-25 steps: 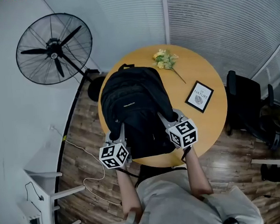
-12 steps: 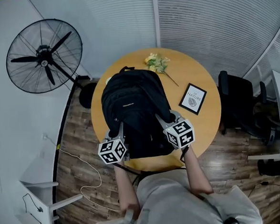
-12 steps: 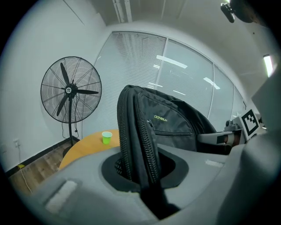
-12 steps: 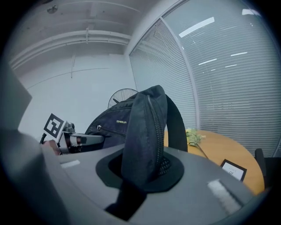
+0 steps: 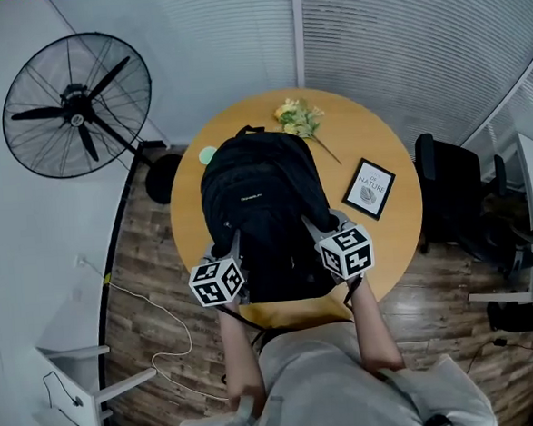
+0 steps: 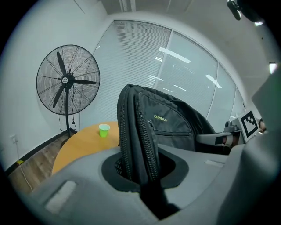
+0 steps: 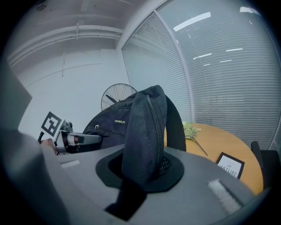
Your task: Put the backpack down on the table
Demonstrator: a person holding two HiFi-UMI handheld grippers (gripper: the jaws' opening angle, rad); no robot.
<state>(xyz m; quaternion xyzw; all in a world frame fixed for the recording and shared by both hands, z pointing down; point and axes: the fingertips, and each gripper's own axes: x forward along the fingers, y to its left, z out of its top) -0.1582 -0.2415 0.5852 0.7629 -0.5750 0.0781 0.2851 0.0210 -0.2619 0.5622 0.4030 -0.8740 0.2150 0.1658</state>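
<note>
A black backpack [image 5: 262, 208] is held over the round wooden table [image 5: 391, 235], its zipped front facing up. My left gripper [image 5: 228, 253] is shut on the backpack's left edge [image 6: 136, 145], fabric and zipper pinched between the jaws. On the opposite side my right gripper [image 5: 320, 224] is shut on the right edge [image 7: 145, 140]. In the left gripper view the right gripper [image 6: 219, 139] shows past the bag. The left gripper [image 7: 72, 139] appears in the right gripper view. Whether the backpack's bottom touches the tabletop is hidden.
On the table lie a small bunch of yellow flowers [image 5: 298, 117], a black-framed picture [image 5: 371, 188] and a green cup [image 6: 104, 130]. A standing fan [image 5: 68, 108] is at the left, a black office chair [image 5: 456, 194] at the right. Blinds line the far wall.
Both grippers and the backpack have sunk a little toward the table and shifted slightly right in the head view. The green cup now shows beside the bag. The grips are unchanged.
</note>
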